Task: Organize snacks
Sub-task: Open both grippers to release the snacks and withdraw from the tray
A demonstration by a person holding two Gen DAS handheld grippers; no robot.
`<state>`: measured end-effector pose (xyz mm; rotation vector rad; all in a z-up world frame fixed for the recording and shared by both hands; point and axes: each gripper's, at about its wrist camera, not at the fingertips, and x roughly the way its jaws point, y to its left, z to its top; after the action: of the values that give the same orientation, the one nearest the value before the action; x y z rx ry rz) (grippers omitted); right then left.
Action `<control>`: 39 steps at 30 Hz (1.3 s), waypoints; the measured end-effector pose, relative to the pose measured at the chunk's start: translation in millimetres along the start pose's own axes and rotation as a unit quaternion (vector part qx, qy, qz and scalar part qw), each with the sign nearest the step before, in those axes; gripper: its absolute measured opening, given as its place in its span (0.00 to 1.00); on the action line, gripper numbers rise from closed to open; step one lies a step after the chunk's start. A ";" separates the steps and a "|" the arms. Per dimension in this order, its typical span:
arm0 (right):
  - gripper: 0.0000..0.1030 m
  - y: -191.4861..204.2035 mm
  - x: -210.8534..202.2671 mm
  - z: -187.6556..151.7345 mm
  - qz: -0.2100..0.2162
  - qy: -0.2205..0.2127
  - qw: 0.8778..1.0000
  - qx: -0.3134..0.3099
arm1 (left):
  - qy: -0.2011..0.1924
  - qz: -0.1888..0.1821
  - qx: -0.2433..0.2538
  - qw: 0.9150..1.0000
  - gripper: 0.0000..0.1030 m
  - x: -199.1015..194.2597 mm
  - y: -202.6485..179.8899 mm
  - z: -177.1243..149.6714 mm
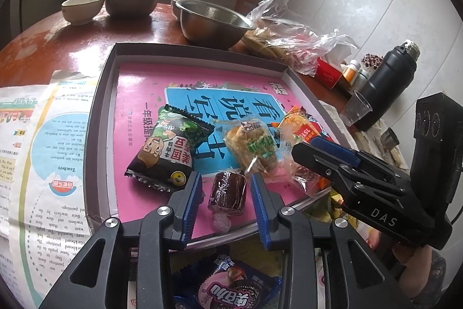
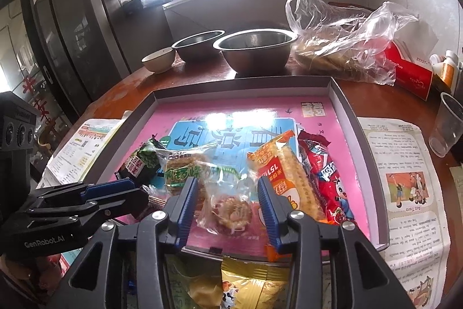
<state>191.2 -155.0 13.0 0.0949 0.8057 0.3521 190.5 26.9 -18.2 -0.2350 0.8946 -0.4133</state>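
Note:
A shallow box lid (image 1: 110, 71) (image 2: 341, 103) with a pink printed floor holds several snacks. My left gripper (image 1: 226, 187) is open around a dark brown wrapped roll (image 1: 227, 189) lying at the lid's near edge; the pads do not touch it. Beside it lie a black-green pea packet (image 1: 169, 152) and a clear-wrapped pastry (image 1: 250, 146). My right gripper (image 2: 228, 190) is open above a clear-wrapped round cake (image 2: 231, 210). An orange cracker pack (image 2: 285, 173) and a red sausage pack (image 2: 328, 181) lie to its right.
Two steel bowls (image 1: 215, 22) (image 2: 199, 45) and a ceramic bowl (image 1: 82, 7) stand behind the lid. A plastic bag (image 2: 344, 42), a red carton (image 2: 411, 74), a black flask (image 1: 385, 83) and a clear cup (image 2: 447, 123) stand at the right. Loose packets (image 1: 228, 288) (image 2: 254, 280) lie in front.

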 end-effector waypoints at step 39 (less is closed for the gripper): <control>0.47 -5.9 -77.2 -6.2 0.010 -0.075 0.997 -0.003 | -0.041 0.013 0.023 0.999 0.64 -60.0 -34.2 -2.6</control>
<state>139.0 -187.4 60.6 0.1225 0.6551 0.3610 146.6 22.8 35.1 -0.1959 0.8068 -0.3967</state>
